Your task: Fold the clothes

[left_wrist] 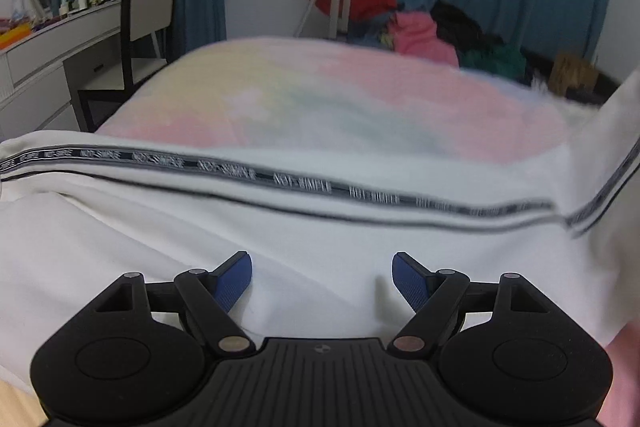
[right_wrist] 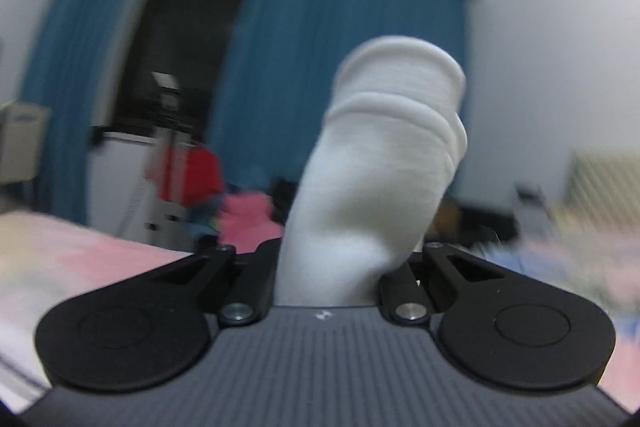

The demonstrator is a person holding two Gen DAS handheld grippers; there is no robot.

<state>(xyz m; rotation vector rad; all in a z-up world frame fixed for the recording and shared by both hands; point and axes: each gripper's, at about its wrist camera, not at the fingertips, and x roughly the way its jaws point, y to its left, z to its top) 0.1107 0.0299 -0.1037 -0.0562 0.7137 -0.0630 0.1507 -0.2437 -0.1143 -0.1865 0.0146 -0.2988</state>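
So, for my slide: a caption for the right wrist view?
Right tongs shut on a white garment, lifted above the bed.

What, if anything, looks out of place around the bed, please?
Loose clothes lie heaped untidily at the bed's far edge. The white garment is merely mid-fold: one bunched end is clamped in the right gripper.

Left claw (left_wrist: pixel 322 277) spread wide; right claw (right_wrist: pixel 332 267) clamped, raised.

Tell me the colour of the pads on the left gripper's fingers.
Blue, on black linkages. The fingers of the left gripper show best in the left wrist view.
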